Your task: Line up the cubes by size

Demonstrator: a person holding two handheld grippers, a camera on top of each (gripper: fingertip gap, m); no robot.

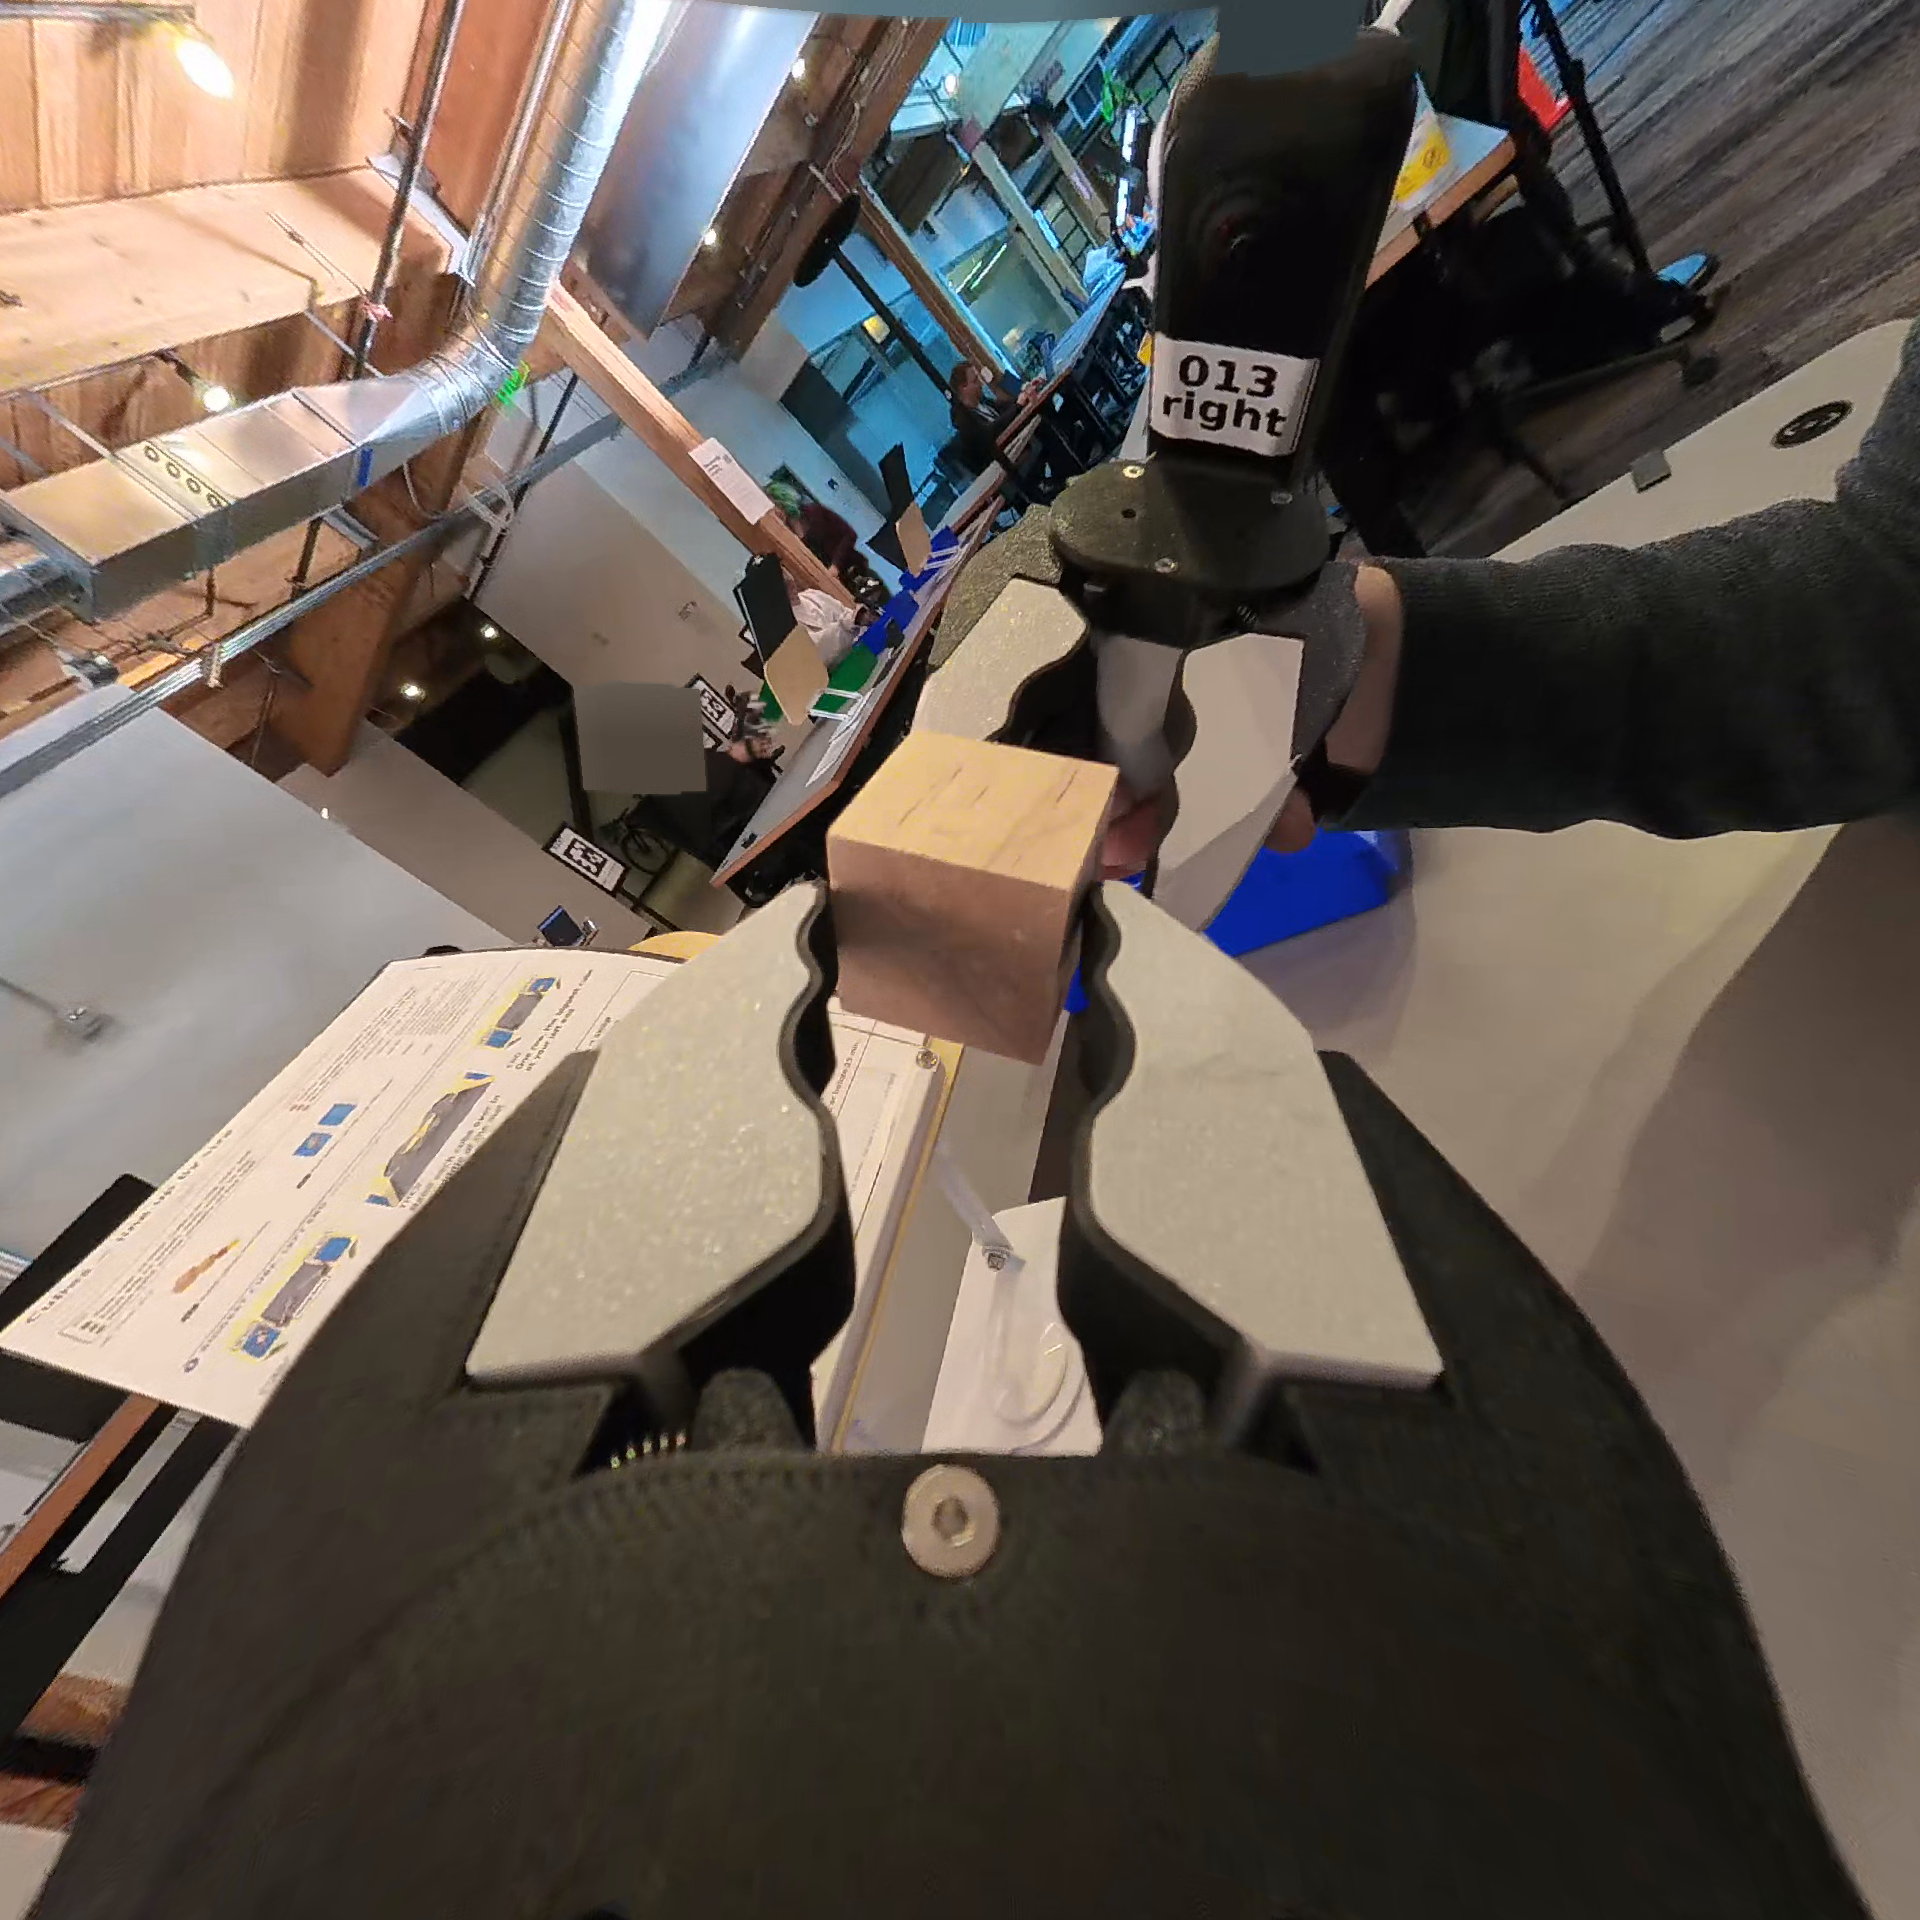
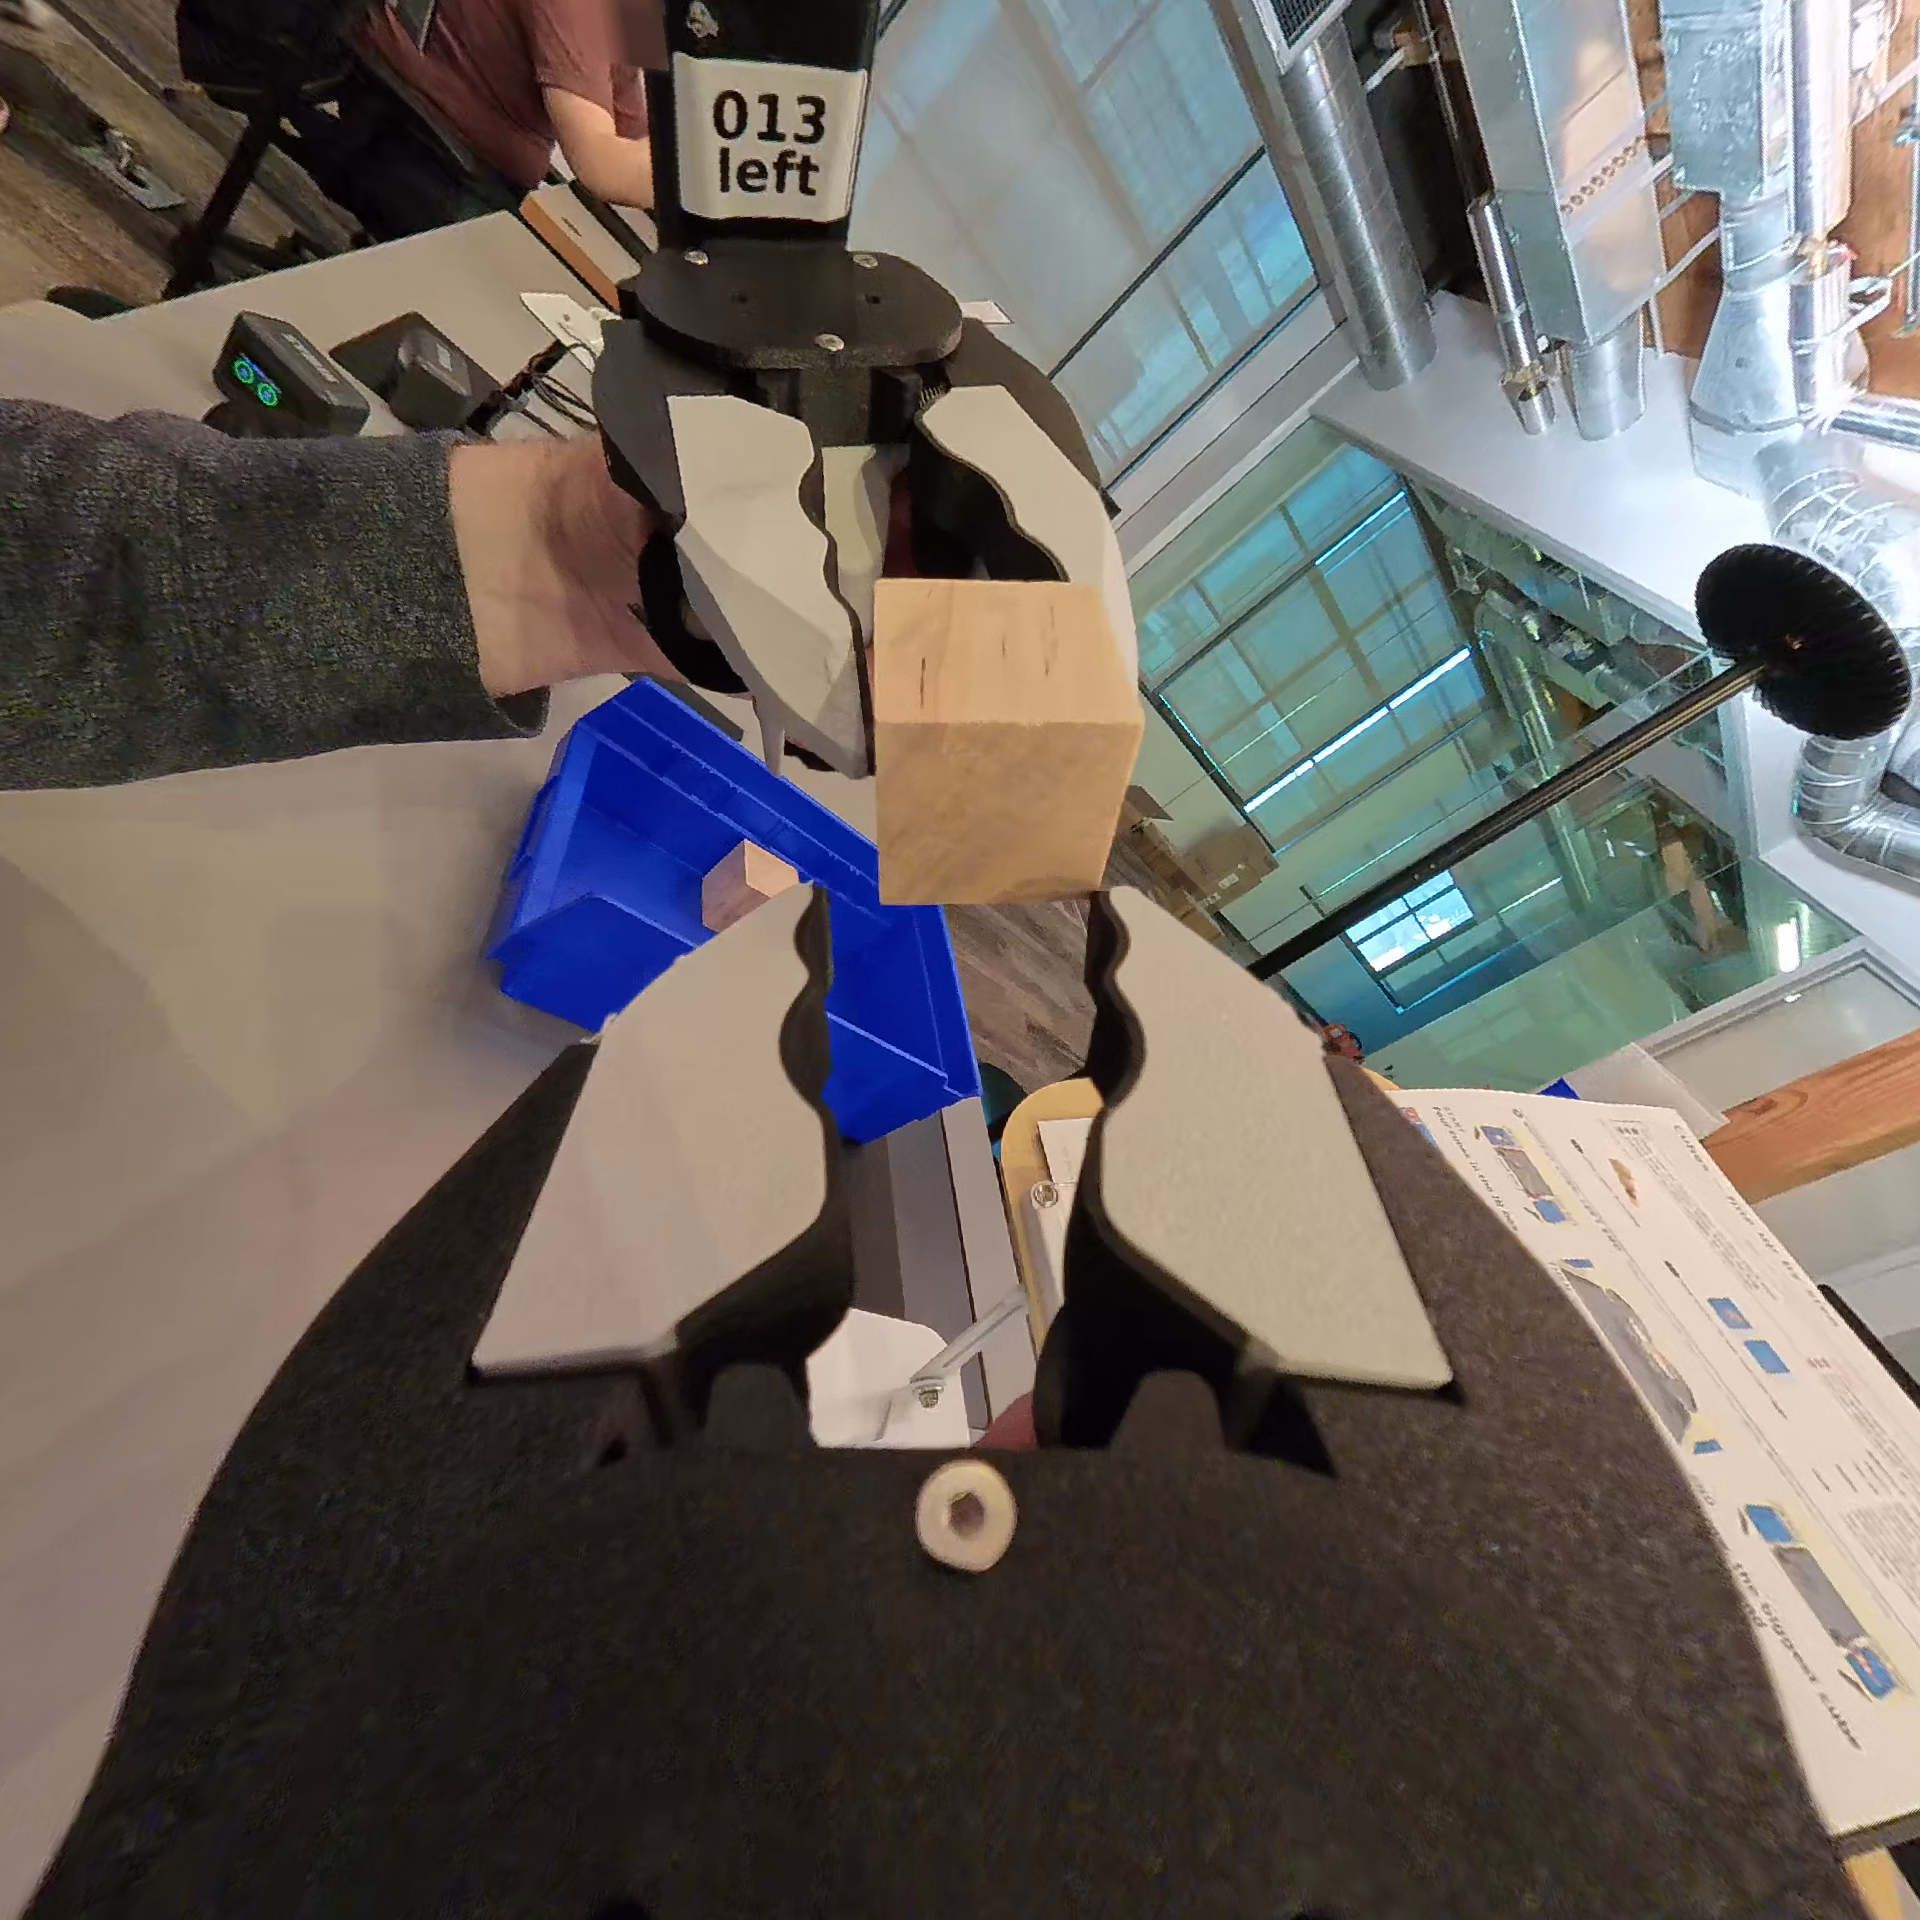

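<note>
A pale wooden cube point(image 1: 971, 894) is shown held in mid-air above a grey table point(image 1: 1558, 1039), pinched between the two fingers of the left gripper point(image 1: 956, 935). Its faces are flat and square with crisp edges; the lit face is a light, creamy tan and the shaded faces a duller brown. Fine grain is visible, and a few short dark streaks are marked across one face. In the right wrist view the same cube point(image 2: 1003, 738) is seen clamped at the tips of the left gripper point(image 2: 987, 665), whose grey fingers point(image 2: 769, 582) are pressed against opposite sides of the block.

The right gripper point(image 2: 956, 925) is presented with its fingers spread apart; their tips lie just below the cube's near edge and nothing is enclosed by them. From the left wrist view, the right gripper point(image 1: 1195, 769) is seen beyond the cube, held by a hand point(image 1: 1340, 727) in a dark grey sleeve.

A blue bin point(image 2: 644, 862) rests on the table behind the cube, and a second, smaller wooden cube point(image 2: 743, 883) is contained in it. A printed instruction sheet point(image 1: 312, 1164) is propped up beside the work area.
</note>
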